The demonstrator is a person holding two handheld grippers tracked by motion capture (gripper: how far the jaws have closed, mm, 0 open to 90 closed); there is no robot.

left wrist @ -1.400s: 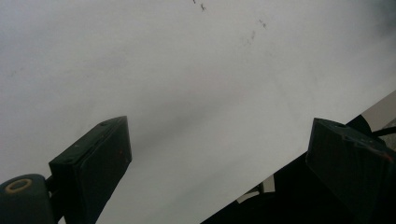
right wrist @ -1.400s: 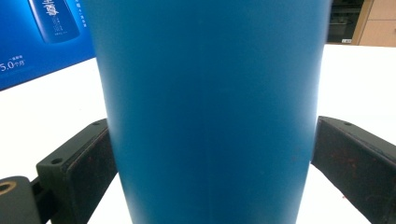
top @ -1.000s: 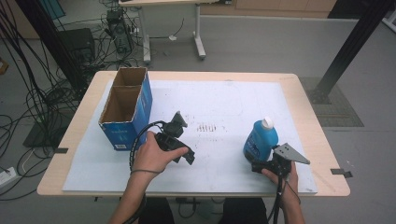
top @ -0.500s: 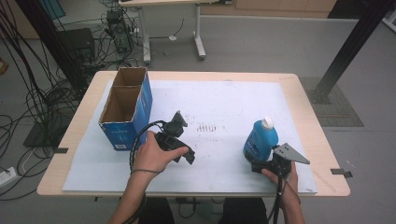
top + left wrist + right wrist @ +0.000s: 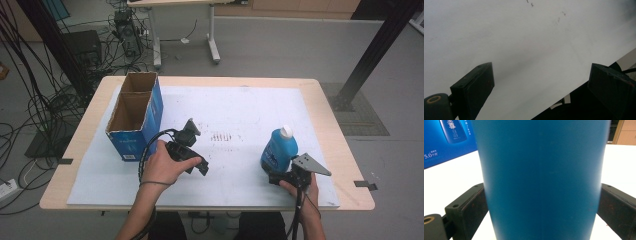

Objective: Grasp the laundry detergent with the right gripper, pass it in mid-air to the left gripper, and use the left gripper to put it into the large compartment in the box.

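1. Blue bottle (image 5: 278, 149) with a white cap stands upright on the worktop (image 5: 310, 95), near its right front.
2. Right hand-held gripper (image 5: 281, 176) clamps the bottle's body.
3. Left hand-held gripper (image 5: 199, 166) hovers spread wide, holding nothing, near a cardboard box (image 5: 134, 116).

A blue plastic bottle with a white cap (image 5: 279, 149) stands upright on the table's white sheet near its right front edge, its smooth body (image 5: 541, 177) clamped between two black jaws.
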